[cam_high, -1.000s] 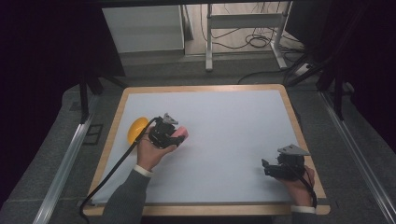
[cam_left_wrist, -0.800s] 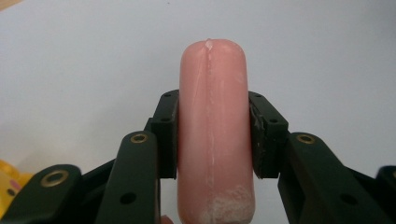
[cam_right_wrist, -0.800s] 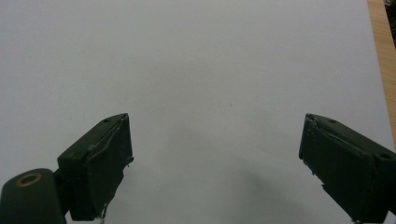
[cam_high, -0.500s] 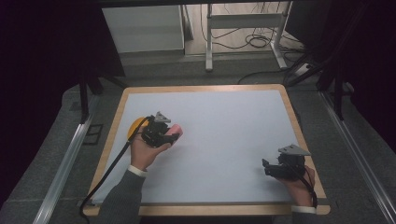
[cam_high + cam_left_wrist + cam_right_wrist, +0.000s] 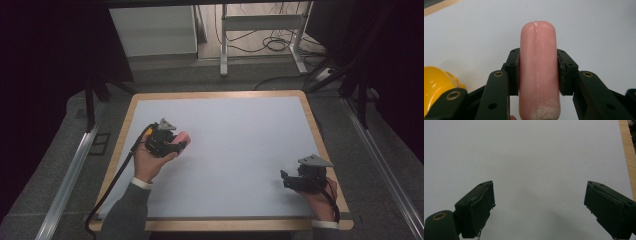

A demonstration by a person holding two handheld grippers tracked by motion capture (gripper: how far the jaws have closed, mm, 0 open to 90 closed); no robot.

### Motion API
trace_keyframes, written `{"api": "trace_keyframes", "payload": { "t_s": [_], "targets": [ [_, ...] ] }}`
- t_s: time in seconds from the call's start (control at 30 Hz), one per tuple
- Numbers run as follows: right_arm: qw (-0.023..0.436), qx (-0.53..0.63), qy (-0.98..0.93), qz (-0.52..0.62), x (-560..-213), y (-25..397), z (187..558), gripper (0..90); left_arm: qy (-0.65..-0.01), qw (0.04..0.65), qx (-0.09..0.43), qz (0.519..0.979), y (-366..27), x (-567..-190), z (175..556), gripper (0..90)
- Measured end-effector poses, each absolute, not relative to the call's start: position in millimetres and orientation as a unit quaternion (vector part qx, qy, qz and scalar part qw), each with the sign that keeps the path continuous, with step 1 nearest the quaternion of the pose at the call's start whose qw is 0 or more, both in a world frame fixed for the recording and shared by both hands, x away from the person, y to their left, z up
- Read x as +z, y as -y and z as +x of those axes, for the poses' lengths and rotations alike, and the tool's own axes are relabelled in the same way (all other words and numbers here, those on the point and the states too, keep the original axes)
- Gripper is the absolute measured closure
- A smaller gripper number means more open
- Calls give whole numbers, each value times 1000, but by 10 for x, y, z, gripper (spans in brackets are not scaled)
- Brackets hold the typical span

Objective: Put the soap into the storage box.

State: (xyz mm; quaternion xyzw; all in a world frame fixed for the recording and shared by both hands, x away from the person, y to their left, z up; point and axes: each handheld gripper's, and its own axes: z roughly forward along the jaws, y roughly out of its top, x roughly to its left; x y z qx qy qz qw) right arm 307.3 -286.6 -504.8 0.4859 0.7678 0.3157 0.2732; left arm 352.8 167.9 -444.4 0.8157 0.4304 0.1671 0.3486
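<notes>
Pink sausage (image 5: pixel 539 72) clamped in left gripper (image 5: pixel 176 145); smooth skin may slip. Right gripper (image 5: pixel 539 205) wide open, empty.

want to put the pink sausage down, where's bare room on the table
Free: the white mat between the left gripper and right gripper, and the far half up to the wooden rim. Crowded: the near-left, where the yellow thing sits beside the sausage.
</notes>
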Motion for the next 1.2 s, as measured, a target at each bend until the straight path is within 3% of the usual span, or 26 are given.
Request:
{"api": "trace_keyframes", "payload": {
  "t_s": [1.2],
  "targets": [
    [272, 316, -770, 483, -5050, 2853, 3073, 92, -481, 355, 176, 782, -2152, -4434, 3551, 605]
  ]
}}
